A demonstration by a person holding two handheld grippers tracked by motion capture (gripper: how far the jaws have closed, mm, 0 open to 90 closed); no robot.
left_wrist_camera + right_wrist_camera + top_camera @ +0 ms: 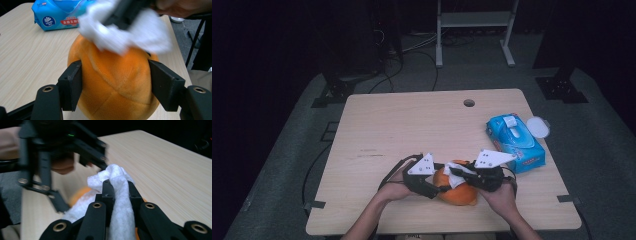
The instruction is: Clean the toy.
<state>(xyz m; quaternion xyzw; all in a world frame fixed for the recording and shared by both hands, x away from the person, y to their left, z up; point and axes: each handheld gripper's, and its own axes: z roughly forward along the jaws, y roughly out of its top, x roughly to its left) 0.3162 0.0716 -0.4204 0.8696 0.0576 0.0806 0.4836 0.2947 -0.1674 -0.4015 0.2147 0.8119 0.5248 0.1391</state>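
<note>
An orange plush ball (458, 194) lies near the table's front edge. My left gripper (438, 184) comes at it from the left. In the left gripper view its two black jaws stand against the ball's (117, 82) sides and press on the plush. My right gripper (462, 175) is shut on a white wipe (455, 170) and holds it on top of the ball. In the right gripper view the wipe (115, 176) is bunched between that gripper's (120, 187) jaws, with a strip of orange plush (80, 192) showing beneath it. The wipe (125, 32) looks blurred over the ball.
A blue pack of wipes (515, 143) lies at the right of the wooden table (402, 125), with a round white lid (538, 127) beside it. A cable hole (469, 103) sits near the far edge. Dark stands and cables lie on the floor behind the table.
</note>
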